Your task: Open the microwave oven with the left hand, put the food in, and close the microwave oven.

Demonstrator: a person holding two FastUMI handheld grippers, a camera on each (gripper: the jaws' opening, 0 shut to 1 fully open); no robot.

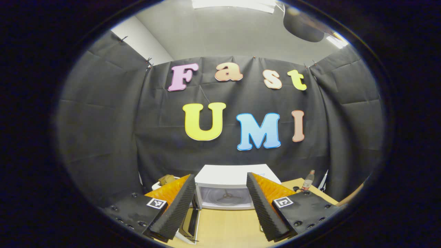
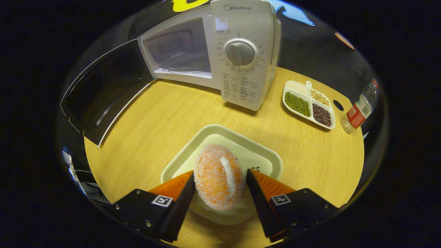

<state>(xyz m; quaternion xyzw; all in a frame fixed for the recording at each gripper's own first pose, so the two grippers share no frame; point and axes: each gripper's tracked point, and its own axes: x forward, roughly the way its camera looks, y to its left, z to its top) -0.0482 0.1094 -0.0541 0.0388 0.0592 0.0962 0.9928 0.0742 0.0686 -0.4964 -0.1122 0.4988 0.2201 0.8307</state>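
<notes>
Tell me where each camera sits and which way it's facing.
Left gripper view: rides the left tool, held level and open, facing the booth's cloth wall and the open microwave oven; its two fingers show at the bottom.
Right gripper view: rides the right tool, tilted down over the table at a sugared doughnut on a plate; fingers flank the doughnut.
Shared: the microwave oven, table and water bottle.

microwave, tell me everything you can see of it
The microwave is a white box standing on the wooden table. Its door hangs wide open to the left, with a dark window. The pale cavity is empty. A round dial sits on the right control panel. Nothing touches it but the table.
</notes>
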